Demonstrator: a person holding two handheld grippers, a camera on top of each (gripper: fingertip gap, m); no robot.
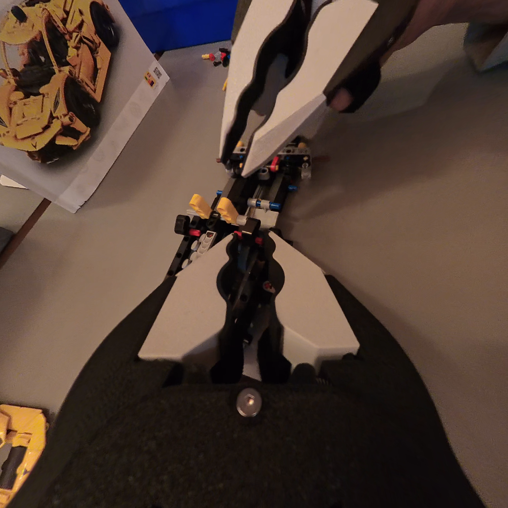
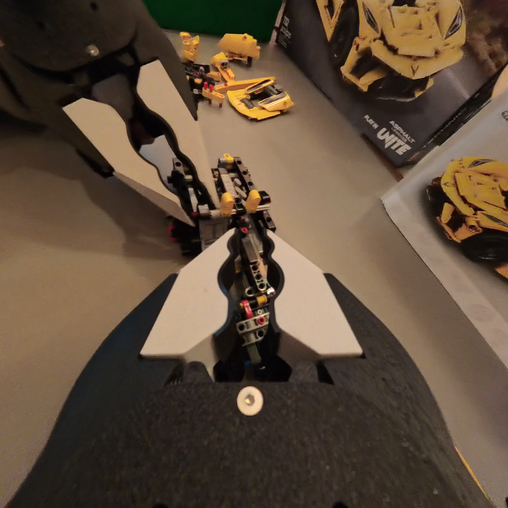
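A long black brick-built car chassis (image 1: 258,203) with yellow, red and blue pieces is held between both grippers over the grey table (image 1: 384,247). My left gripper (image 1: 248,236) is shut on its near end. In the left wrist view my right gripper (image 1: 237,165) comes down from the top and is shut on the far end. In the right wrist view the chassis (image 2: 236,187) runs out of my right gripper (image 2: 250,232), which is shut on it. My left gripper (image 2: 203,211) grips the other end from the upper left. A person's gloved hand (image 1: 349,93) holds the right gripper.
A printed sheet with a yellow car picture (image 1: 55,82) lies at the left, a blue bin (image 1: 178,22) and small loose pieces (image 1: 218,56) behind. Yellow body panels (image 2: 258,96), a dark car box (image 2: 398,55), a green bin (image 2: 214,13) and the picture sheet (image 2: 467,206) surround the work area. Spacing between my two grippers at the tips: around 5 centimeters.
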